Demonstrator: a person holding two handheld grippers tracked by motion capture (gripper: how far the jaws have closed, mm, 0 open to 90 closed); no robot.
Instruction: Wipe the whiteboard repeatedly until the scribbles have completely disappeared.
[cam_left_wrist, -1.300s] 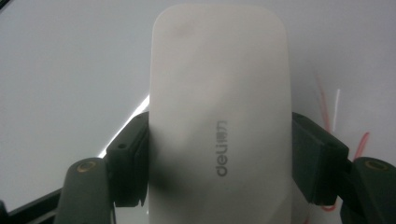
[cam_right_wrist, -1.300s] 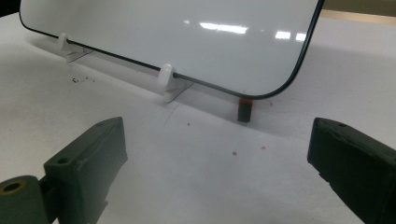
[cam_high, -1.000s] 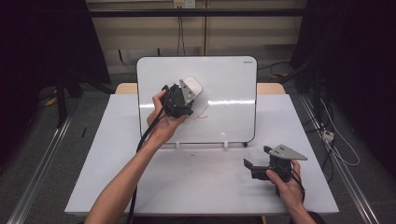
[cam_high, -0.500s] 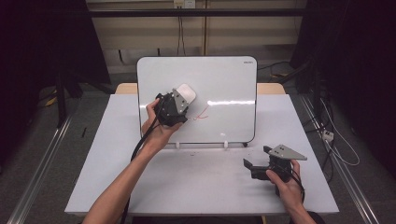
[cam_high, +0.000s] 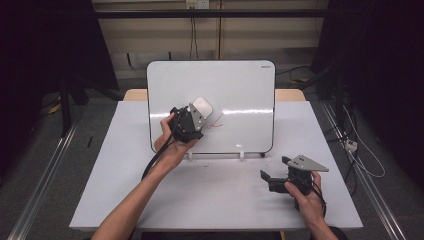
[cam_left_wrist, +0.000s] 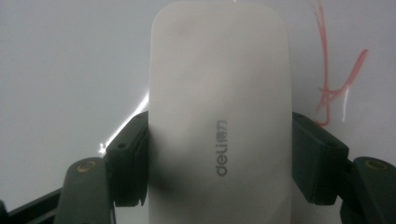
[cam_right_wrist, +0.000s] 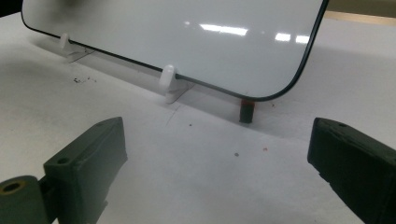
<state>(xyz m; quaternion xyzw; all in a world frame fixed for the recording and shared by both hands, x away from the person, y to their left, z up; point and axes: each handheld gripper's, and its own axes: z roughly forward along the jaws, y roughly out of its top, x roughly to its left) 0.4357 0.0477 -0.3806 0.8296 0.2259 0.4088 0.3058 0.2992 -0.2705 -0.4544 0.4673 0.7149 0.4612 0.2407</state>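
The whiteboard stands upright on small white clips at the far half of your tabletop, leaning back a little, with bare tabletop in front of it and strips of it open past both side edges. Your left gripper holds the white eraser against the lower left part of the board: in the left gripper view the fingers clamp the eraser from both sides at about its middle, their pads pressed on its long edges, its rounded end reaching out beyond them onto the board face. The red marks sit just right of the eraser, close beside it and still on the board; in the left gripper view they lie just past the eraser's right edge. Your right gripper rests low on the tabletop at the near right, well apart from the board, its fingers spread wide with nothing between them. Ahead of it are the board's lower right corner, a white clip and a small dark stub under the edge, with a few specks on the tabletop around them.
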